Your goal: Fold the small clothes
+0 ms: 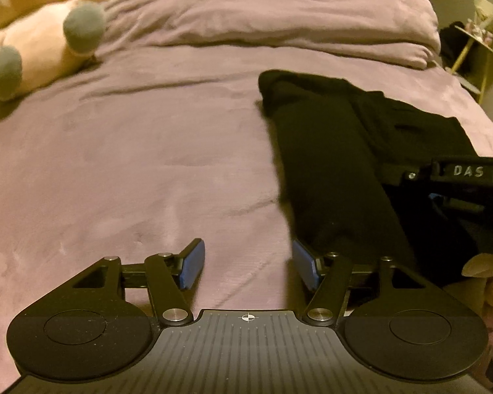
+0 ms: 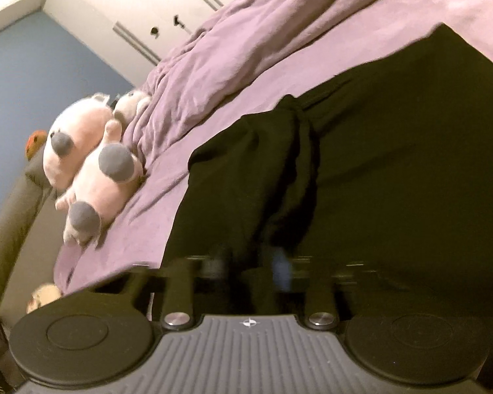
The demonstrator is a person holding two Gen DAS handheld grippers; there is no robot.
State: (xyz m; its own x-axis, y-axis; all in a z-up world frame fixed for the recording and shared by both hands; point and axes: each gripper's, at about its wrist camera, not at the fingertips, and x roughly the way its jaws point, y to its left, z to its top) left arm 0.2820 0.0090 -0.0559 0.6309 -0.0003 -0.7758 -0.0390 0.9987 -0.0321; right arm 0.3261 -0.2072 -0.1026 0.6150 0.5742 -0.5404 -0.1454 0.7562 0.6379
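Note:
A black garment (image 1: 338, 164) lies on the purple bed sheet (image 1: 131, 164), folded lengthwise, reaching from the near right towards the middle. My left gripper (image 1: 248, 264) is open and empty, low over the sheet, with its right blue pad beside the garment's near left edge. My right gripper (image 1: 460, 177) shows at the right edge of the left wrist view, over the garment. In the right wrist view the right gripper (image 2: 249, 269) is tilted and blurred, and its fingers look closed on a bunched fold of the black garment (image 2: 361, 180).
Two pink plush toys (image 1: 39, 42) with grey feet lie at the far left of the bed. A rumpled purple duvet (image 1: 263, 13) lies across the far end. A small yellow side table (image 1: 476, 52) stands beyond the bed's right edge.

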